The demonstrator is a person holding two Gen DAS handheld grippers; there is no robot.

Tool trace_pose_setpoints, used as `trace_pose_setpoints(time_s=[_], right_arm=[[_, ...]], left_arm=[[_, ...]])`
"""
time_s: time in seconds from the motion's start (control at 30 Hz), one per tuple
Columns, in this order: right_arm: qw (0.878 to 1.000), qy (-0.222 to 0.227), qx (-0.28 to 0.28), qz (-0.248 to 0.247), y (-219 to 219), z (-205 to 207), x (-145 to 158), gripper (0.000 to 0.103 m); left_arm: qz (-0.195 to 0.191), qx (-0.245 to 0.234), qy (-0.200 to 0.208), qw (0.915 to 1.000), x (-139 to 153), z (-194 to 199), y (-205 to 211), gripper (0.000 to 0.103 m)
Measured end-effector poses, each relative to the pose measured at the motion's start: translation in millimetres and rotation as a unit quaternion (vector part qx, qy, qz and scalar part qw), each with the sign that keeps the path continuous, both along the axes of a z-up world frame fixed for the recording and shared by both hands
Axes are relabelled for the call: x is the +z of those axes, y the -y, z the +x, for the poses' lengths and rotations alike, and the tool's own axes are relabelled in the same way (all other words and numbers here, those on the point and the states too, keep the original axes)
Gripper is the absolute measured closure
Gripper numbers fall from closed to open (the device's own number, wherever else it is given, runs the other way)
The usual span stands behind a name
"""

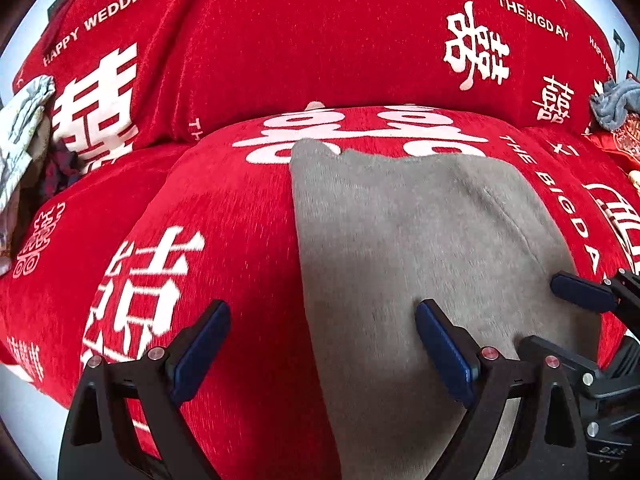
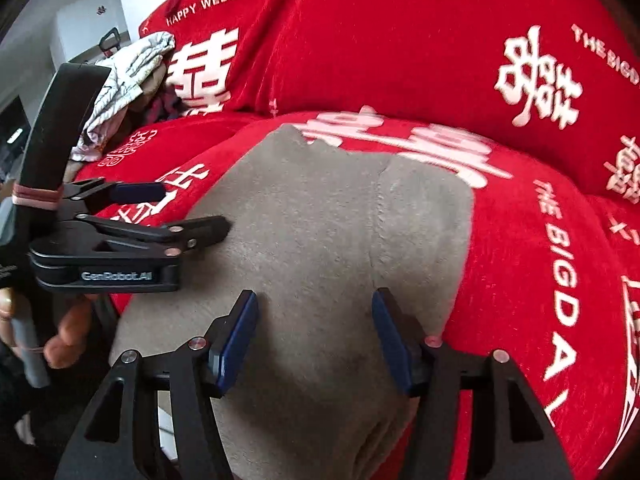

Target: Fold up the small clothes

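Note:
A grey garment (image 1: 420, 248) lies flat on the red sofa seat (image 1: 224, 216); it also shows in the right wrist view (image 2: 320, 240). My left gripper (image 1: 322, 316) is open and empty, its jaws straddling the garment's left edge near the front. My right gripper (image 2: 314, 308) is open and empty, low over the garment's near end. The right gripper's fingers (image 1: 580, 292) show at the right in the left wrist view. The left gripper (image 2: 188, 210) shows at the left in the right wrist view, over the garment's left edge.
The sofa back (image 1: 320, 40) rises behind the seat, red with white lettering. A pile of pale clothes (image 1: 20, 136) lies at the left end, also in the right wrist view (image 2: 120, 80). A grey-blue cloth (image 1: 616, 104) lies at the far right.

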State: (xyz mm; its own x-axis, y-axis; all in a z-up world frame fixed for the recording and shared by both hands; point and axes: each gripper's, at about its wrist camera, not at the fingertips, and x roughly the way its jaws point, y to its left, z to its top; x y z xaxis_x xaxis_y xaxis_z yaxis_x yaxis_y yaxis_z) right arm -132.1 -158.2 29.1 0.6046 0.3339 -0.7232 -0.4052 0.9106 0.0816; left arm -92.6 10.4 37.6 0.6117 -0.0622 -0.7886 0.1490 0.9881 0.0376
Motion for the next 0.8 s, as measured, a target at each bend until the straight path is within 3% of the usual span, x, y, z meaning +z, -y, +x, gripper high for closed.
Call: trace_pose_setpoints(time_s=[0.23,0.37,0.57,0.7,0.8], right_arm=[[1.000,0.005,-0.023,-0.003,4.7,-23.9,-0.2,0.040],[0.998,0.006,-0.018,-0.053,-4.7,-43.0,0.1,0.040],[0.996,-0.033,-0.015,-0.078,-10.6,-57.3,2.1,0.039],[0.995,-0.028,-0.025,-0.092,-10.5,-69.2,10.3,0.039],[0.994,0.020,-0.063,-0.085,-8.2,-79.8,26.3,0.039]], left_arm=[[-0.002,0.000,-0.002,1.0000,-5.6,-24.7,0.7,0.008],[-0.001,-0.005,-0.007,1.0000,-4.1,-40.5,1.4,0.008],[0.023,-0.019,-0.014,0.9995,-0.1,-64.2,10.0,0.008],[0.017,-0.017,0.032,0.9992,17.2,-83.8,8.8,0.008],[0.012,0.006,0.097,0.9952,34.1,-96.6,5.1,0.008]])
